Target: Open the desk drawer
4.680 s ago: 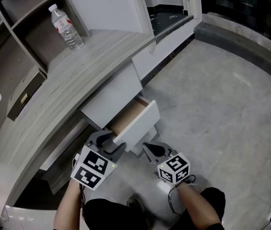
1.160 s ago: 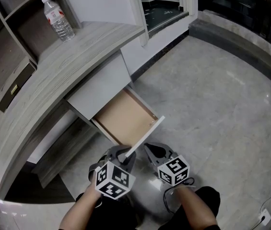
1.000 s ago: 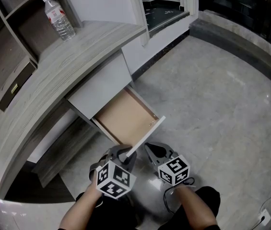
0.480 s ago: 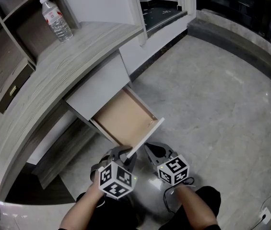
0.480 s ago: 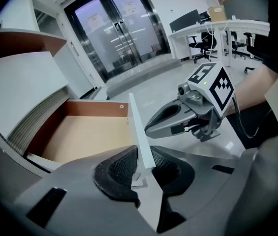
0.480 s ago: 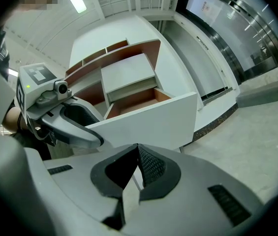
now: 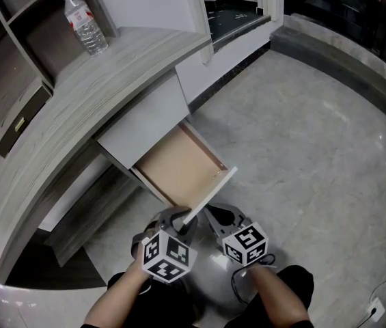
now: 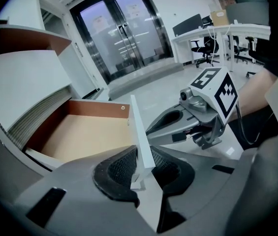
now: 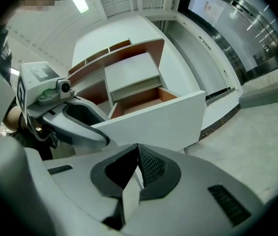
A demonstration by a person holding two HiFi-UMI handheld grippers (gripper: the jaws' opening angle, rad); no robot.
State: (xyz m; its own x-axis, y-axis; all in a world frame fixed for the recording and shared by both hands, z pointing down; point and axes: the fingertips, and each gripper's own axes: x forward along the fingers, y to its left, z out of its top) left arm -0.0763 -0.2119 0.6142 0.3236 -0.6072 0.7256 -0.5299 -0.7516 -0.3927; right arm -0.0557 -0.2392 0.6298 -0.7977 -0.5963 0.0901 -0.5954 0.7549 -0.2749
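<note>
The desk [image 7: 76,108] runs along the left, its grey wood-grain top bare except for a water bottle [image 7: 83,22] at the far end. Below its right edge the drawer [image 7: 175,166] stands pulled well out over the floor [image 7: 302,149], its brown bottom exposed and empty. The opening looks all but done. Judging by how much of the box shows, what remains is at most a short last pull toward the person, then letting go and backing clear. The drawer's white front panel [image 7: 212,193] sits edge-on between the jaws of the left gripper [image 7: 179,219], which are closed part way so that the pads hug its near end on both faces. The right gripper [image 7: 208,210] hangs just right of the panel, its jaws pressed together with nothing in them.
</note>
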